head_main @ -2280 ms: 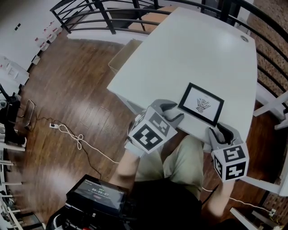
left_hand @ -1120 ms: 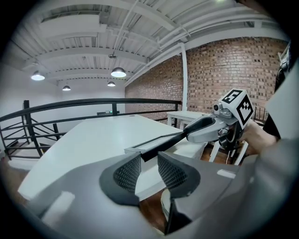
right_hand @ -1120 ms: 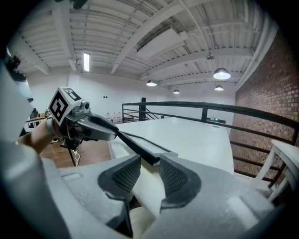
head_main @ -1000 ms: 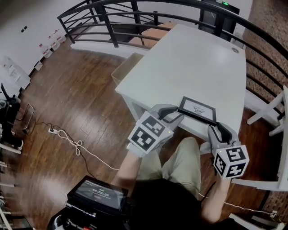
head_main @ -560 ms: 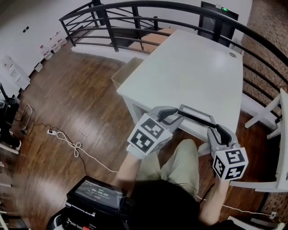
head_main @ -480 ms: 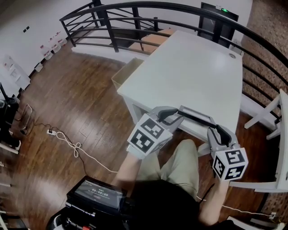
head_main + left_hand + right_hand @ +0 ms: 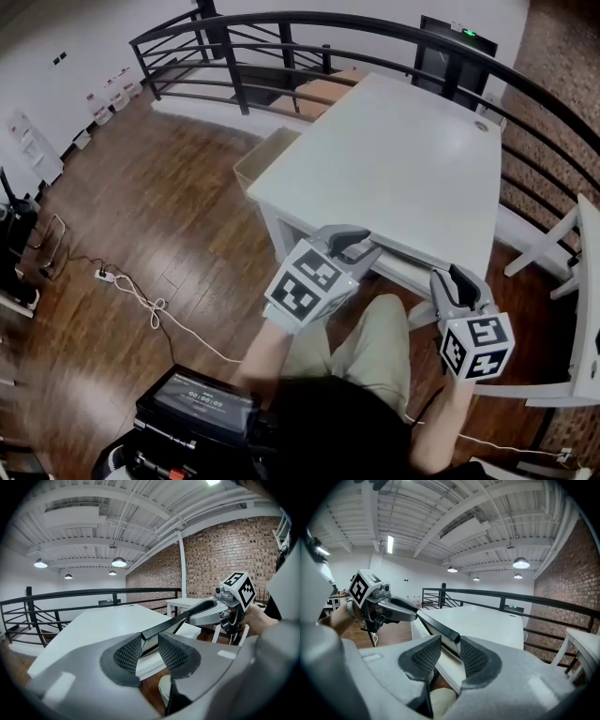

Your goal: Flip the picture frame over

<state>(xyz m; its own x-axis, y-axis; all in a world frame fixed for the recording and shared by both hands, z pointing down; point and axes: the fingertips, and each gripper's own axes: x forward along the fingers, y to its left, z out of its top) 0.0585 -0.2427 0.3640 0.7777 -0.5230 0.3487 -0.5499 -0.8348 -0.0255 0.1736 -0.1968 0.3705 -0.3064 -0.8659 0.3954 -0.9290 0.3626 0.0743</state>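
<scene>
The left gripper (image 7: pixel 149 649) is clamping one end of the picture frame (image 7: pixel 172 621) between its meshed pads (image 7: pixel 129 654). The right gripper (image 7: pixel 450 654) is clamping the opposite end in the same manner, so both jaw pairs are pressing on the black moulding. The frame is hanging between the two grippers, raised off the white table (image 7: pixel 394 159) just above its near edge, and is showing only a thin dark edge in the head view, with the person's trouser leg (image 7: pixel 375 337) directly below it.
</scene>
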